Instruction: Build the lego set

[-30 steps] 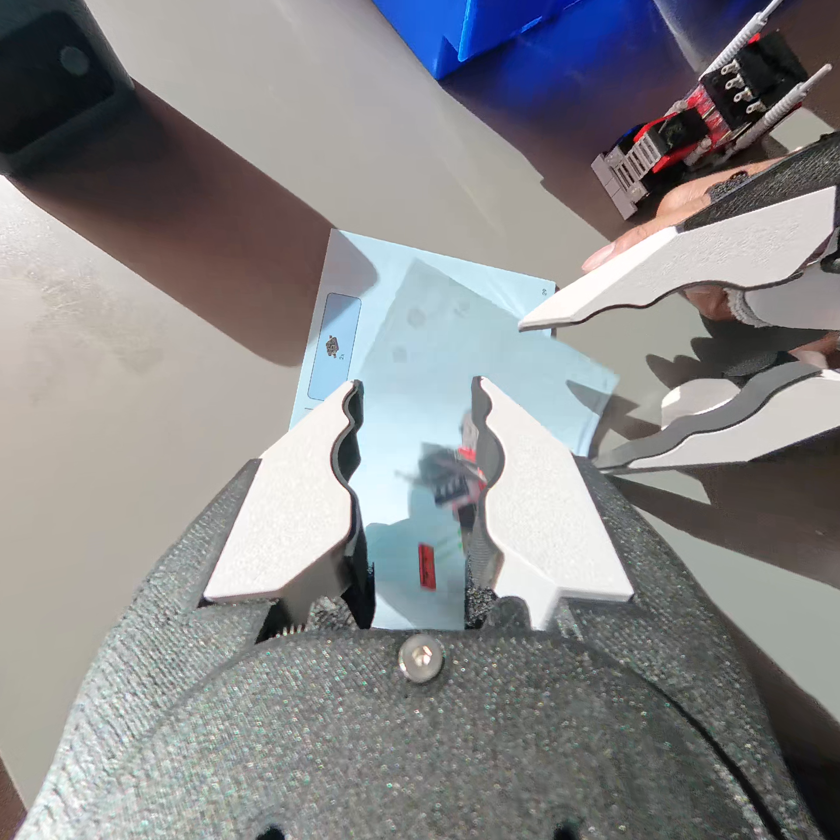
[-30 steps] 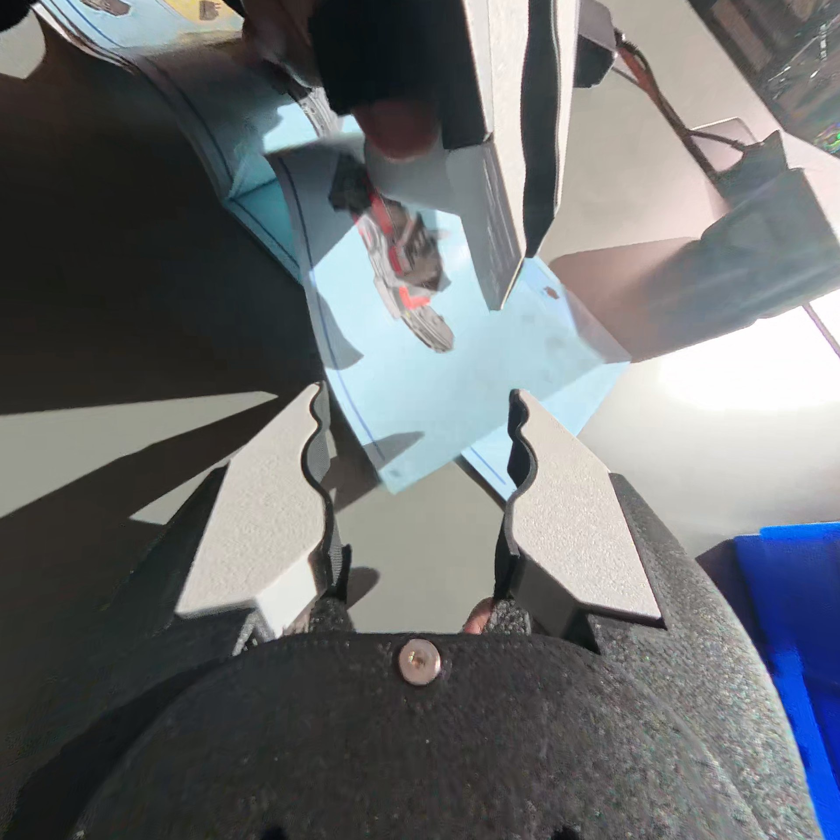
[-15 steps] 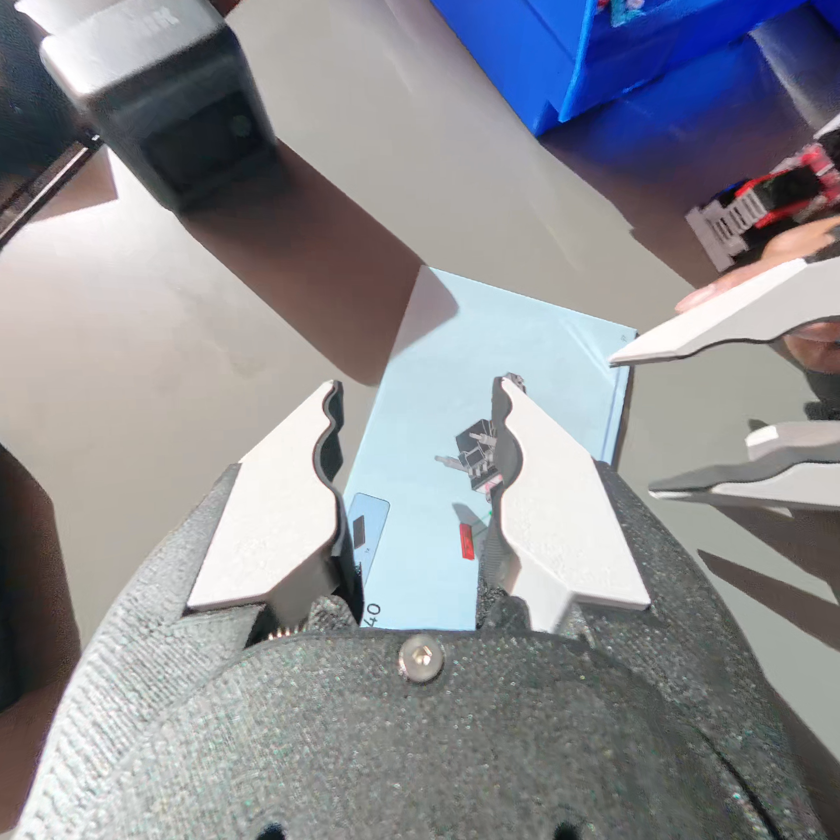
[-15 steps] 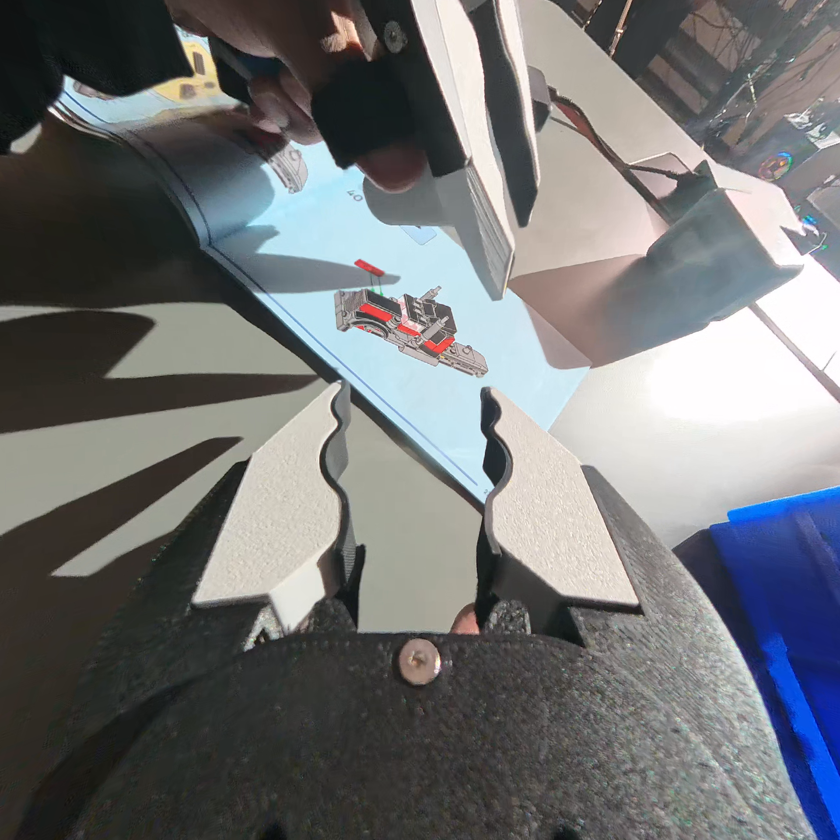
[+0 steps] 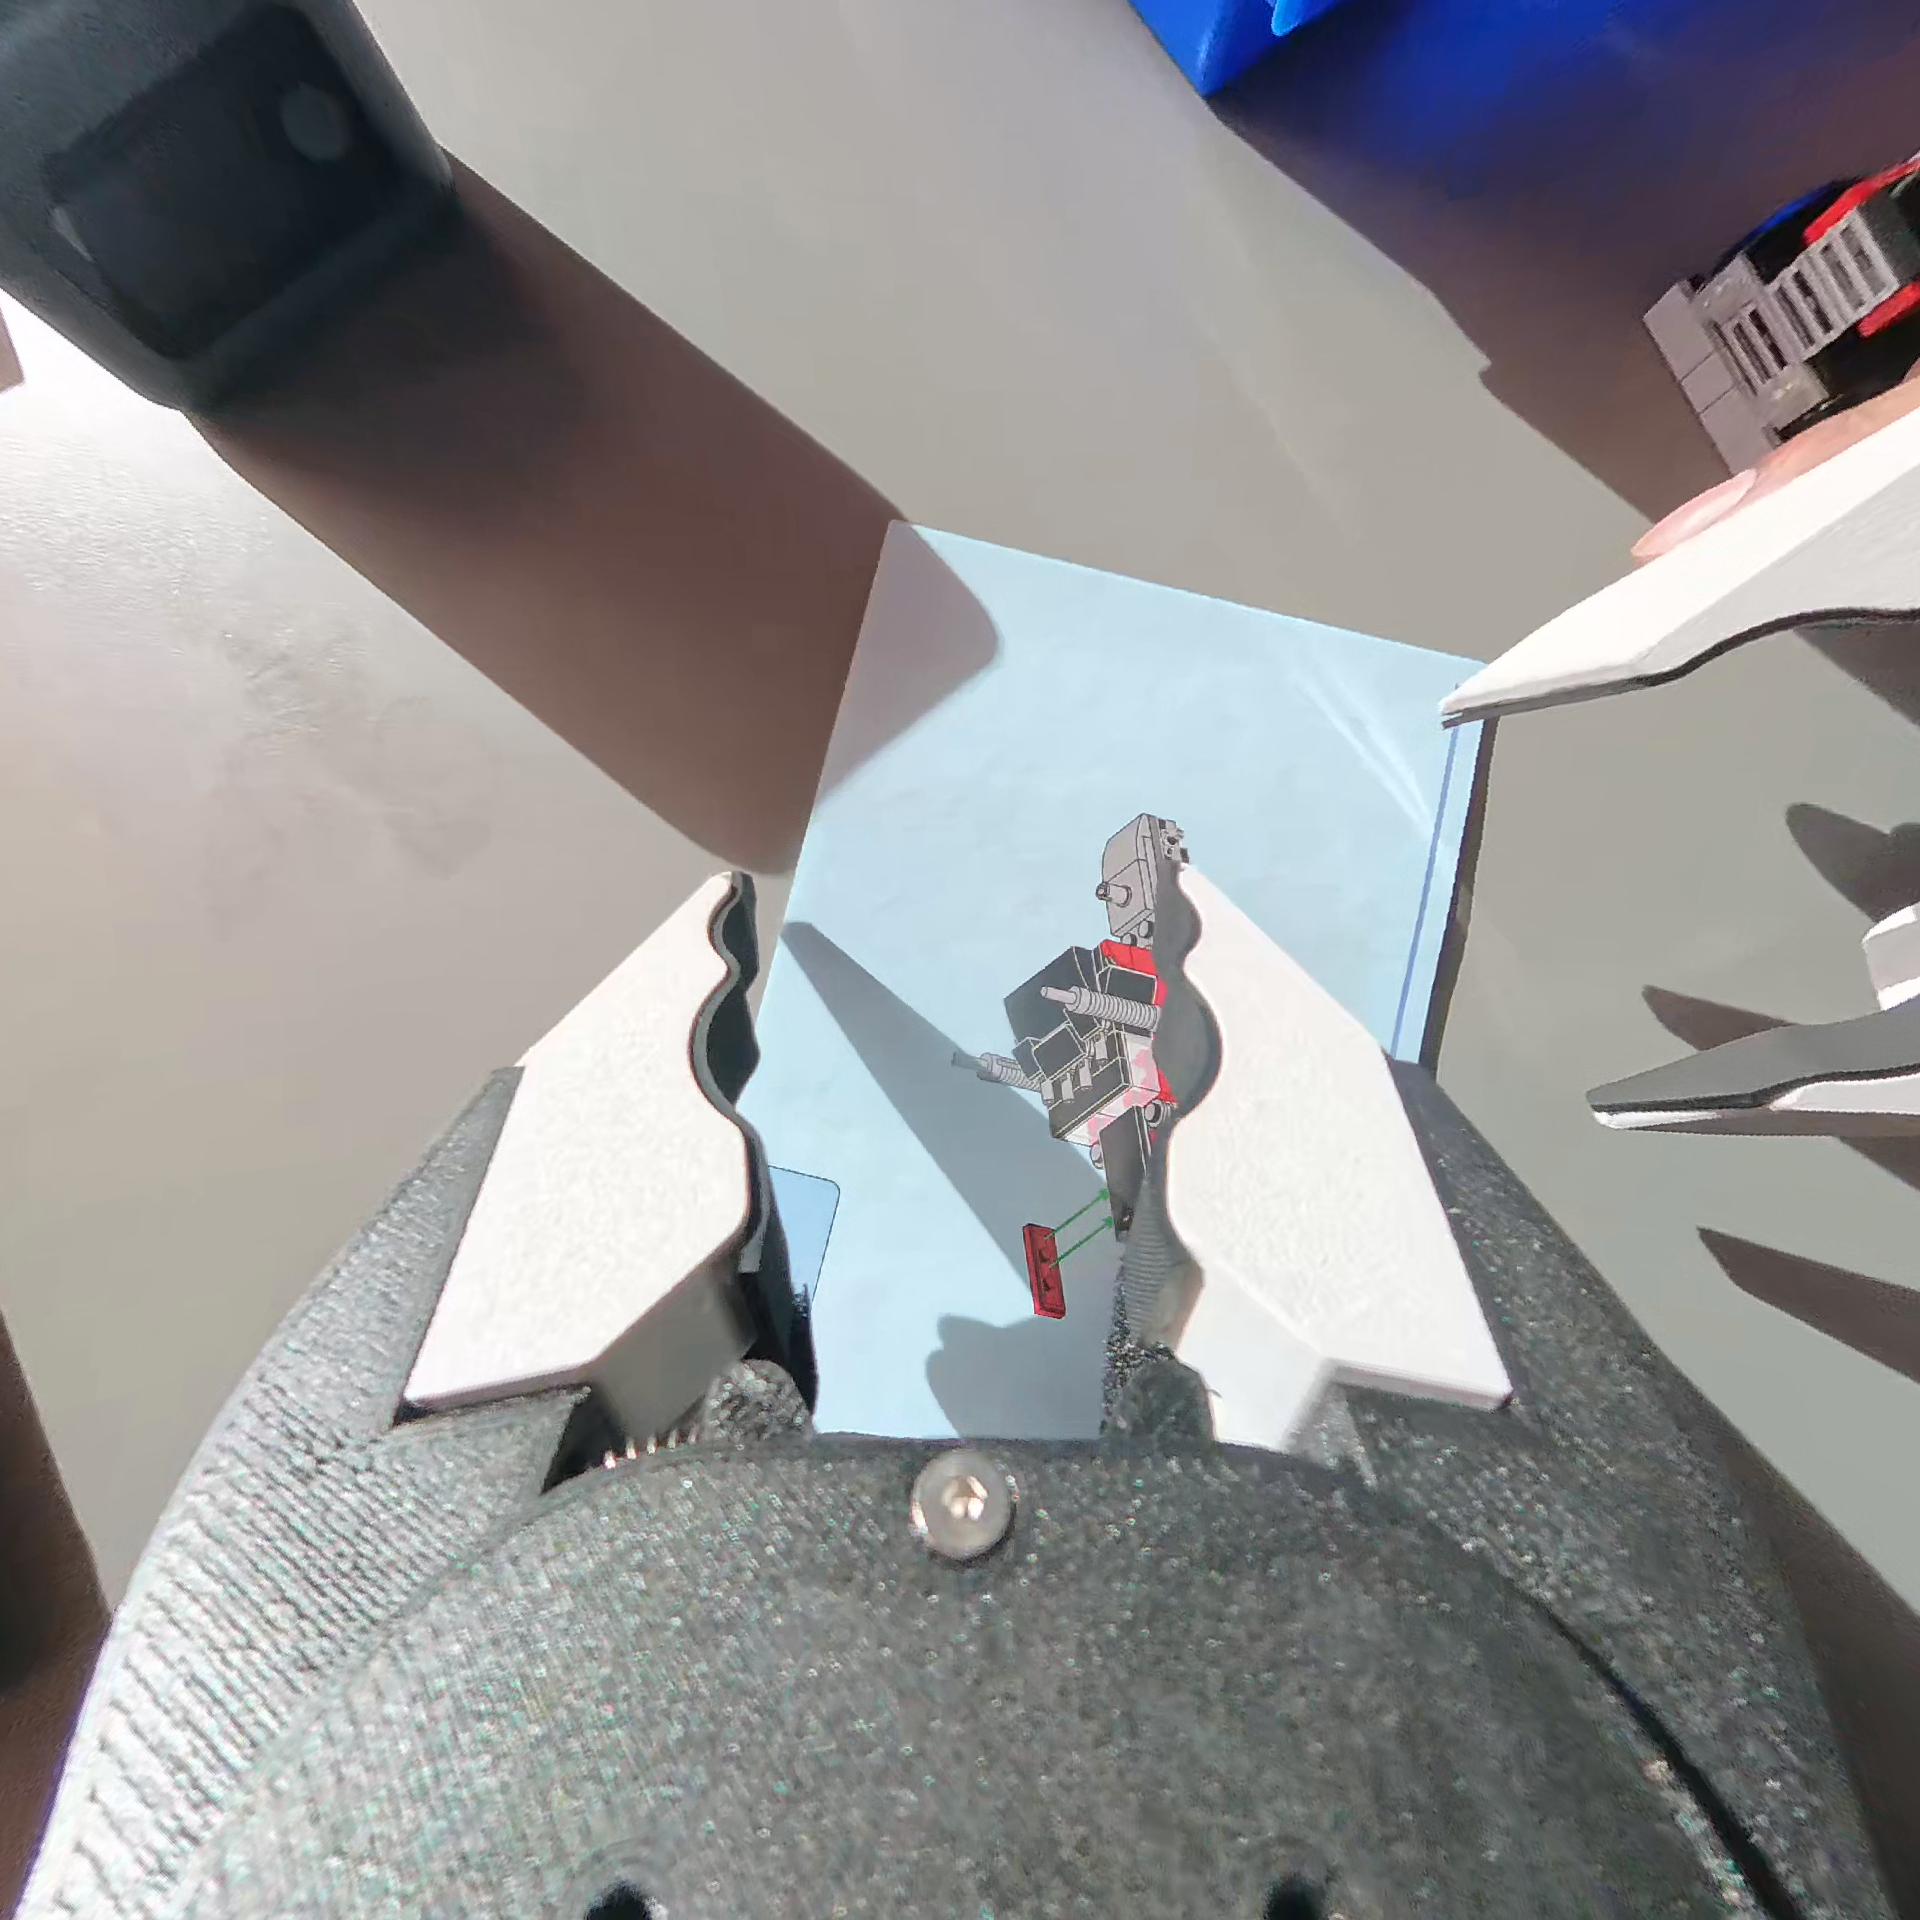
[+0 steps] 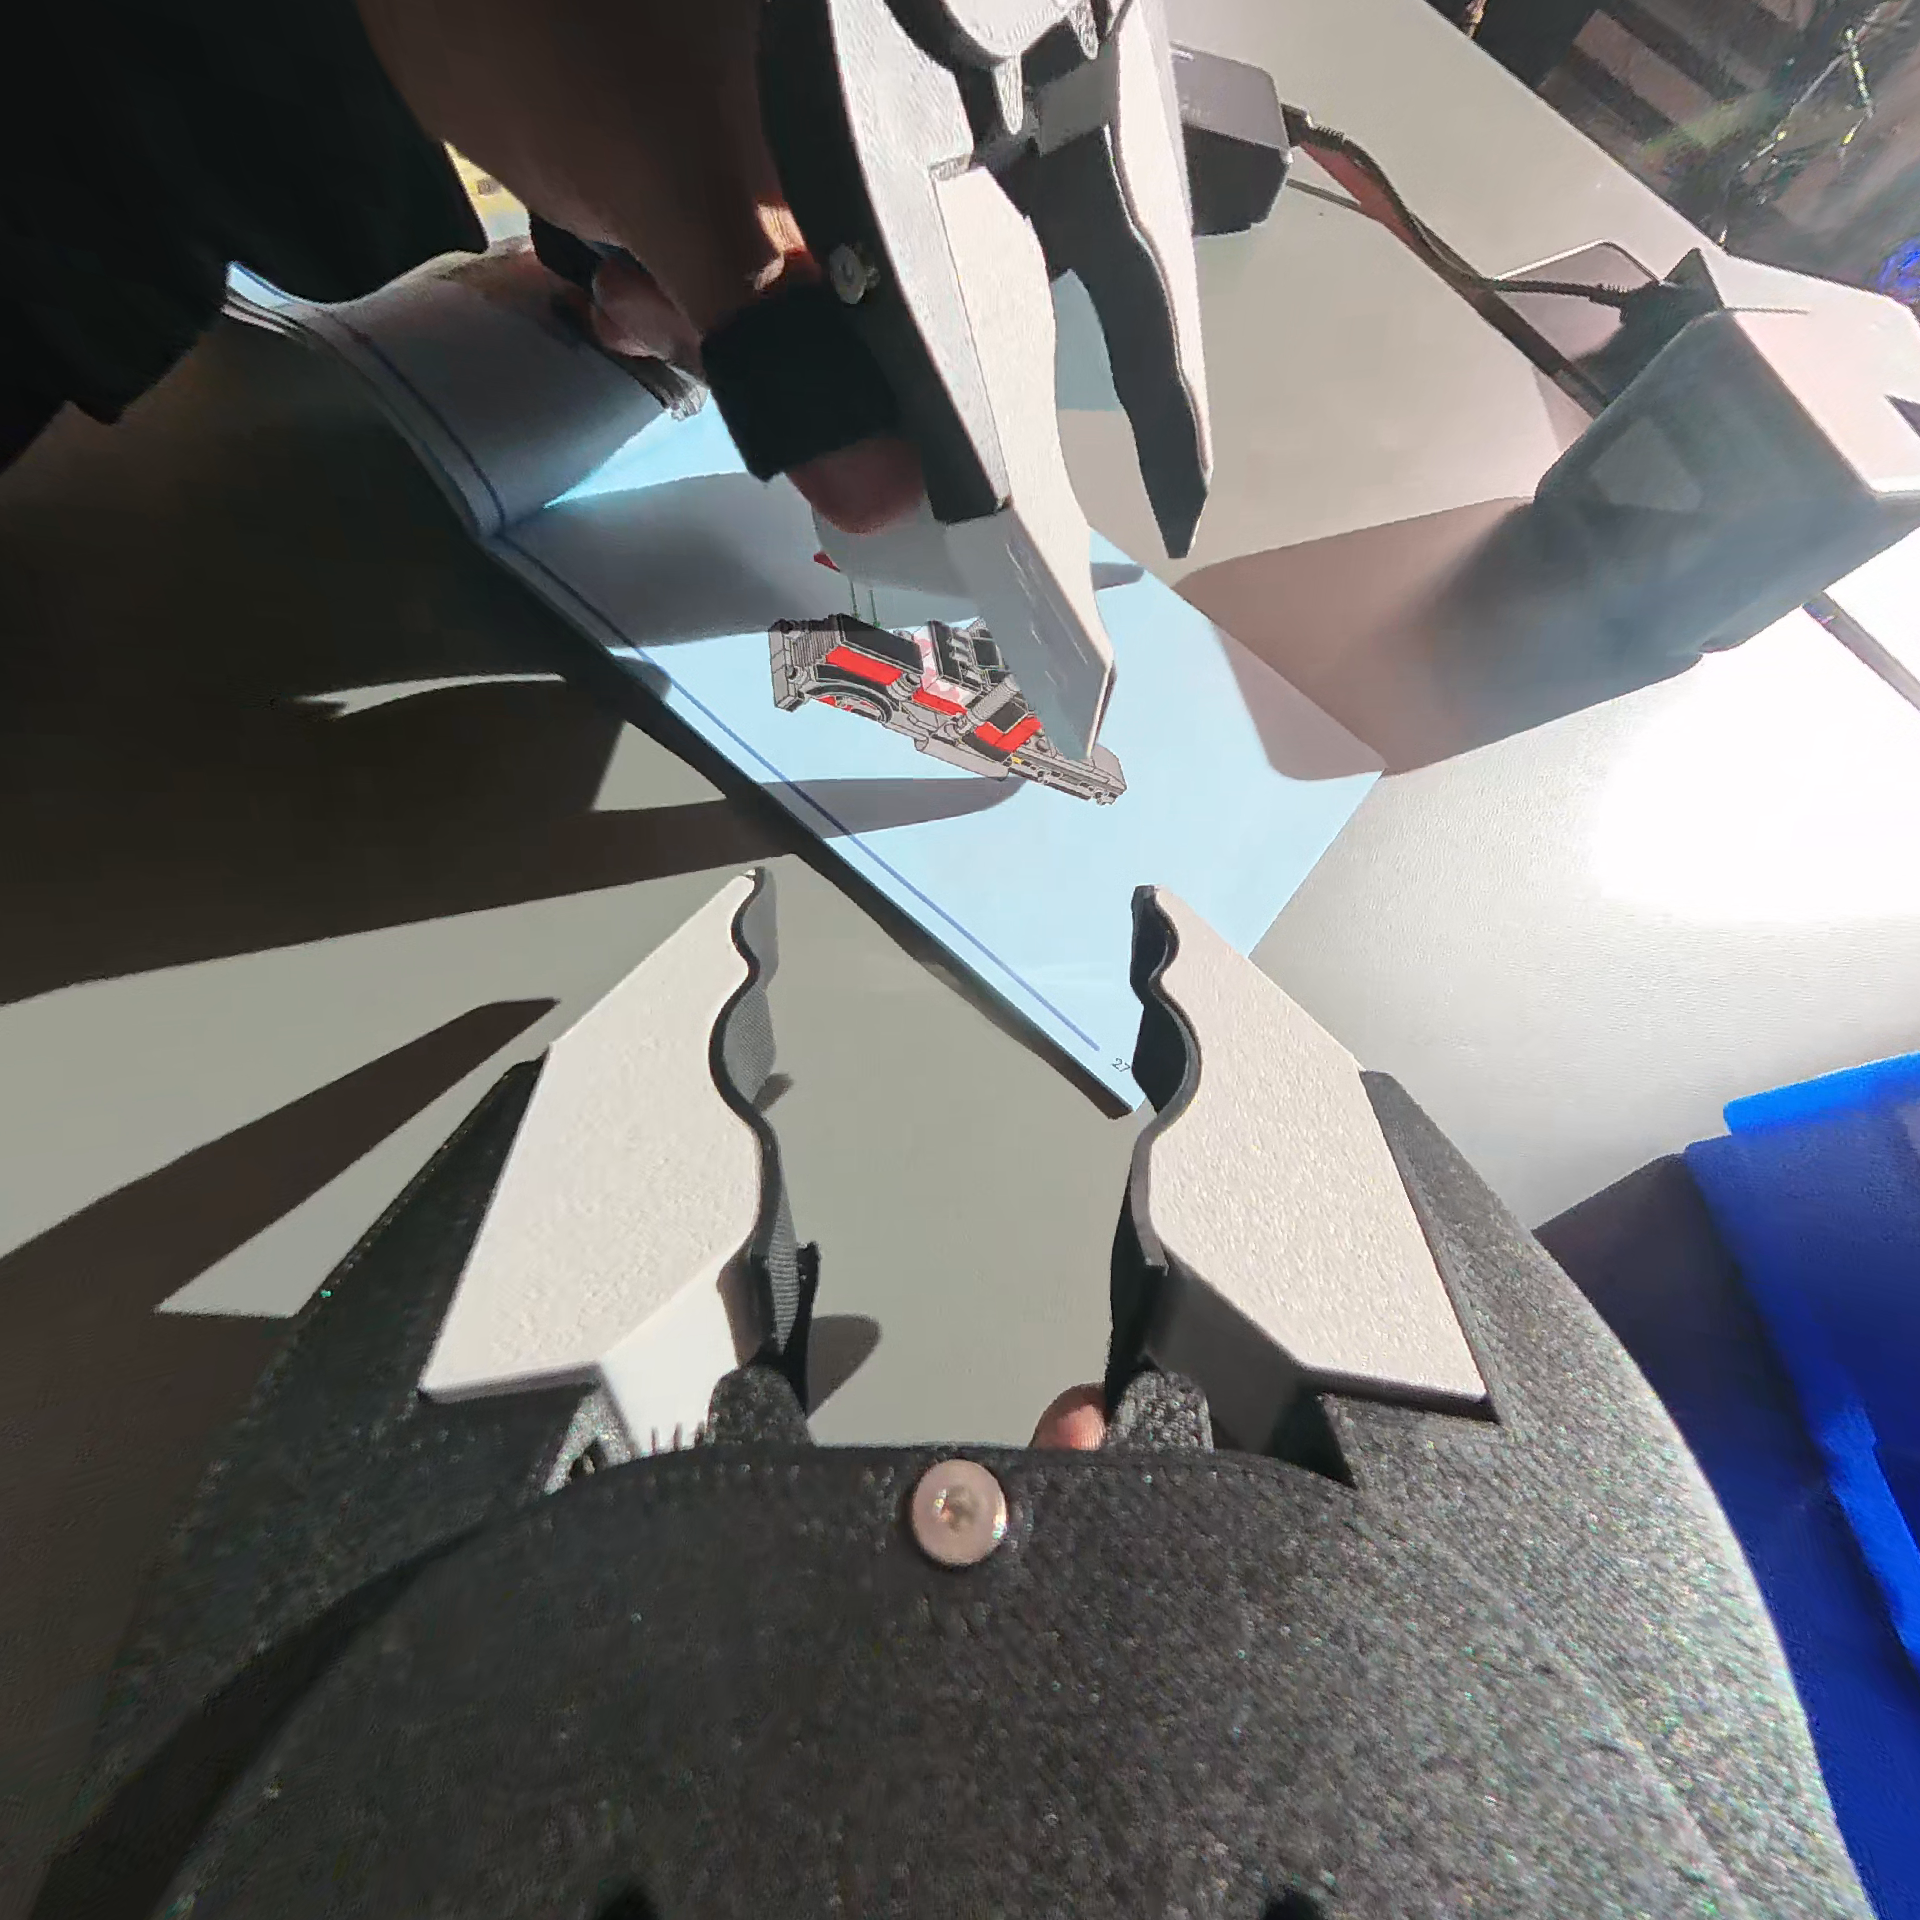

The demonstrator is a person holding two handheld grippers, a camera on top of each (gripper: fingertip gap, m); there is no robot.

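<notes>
A dark box (image 5: 223, 177) sits far left on the grey table (image 5: 312, 779), a blue bin (image 6: 1849, 1299) at the right, and the part-built lego truck (image 5: 1808, 301) far right behind the right gripper (image 5: 1538, 904). The light-blue manual (image 5: 1122, 790) lies open and flat between them, bare table on its left and near sides. The left gripper (image 5: 961, 904) hangs over the page, jaws apart and empty. The right gripper, also parted and empty, is just beside the manual's right edge.

blue bin (image 6: 1829, 1299) right of gripper | black box (image 5: 197, 187) far left | grey bench (image 5: 312, 831) beneath
</notes>
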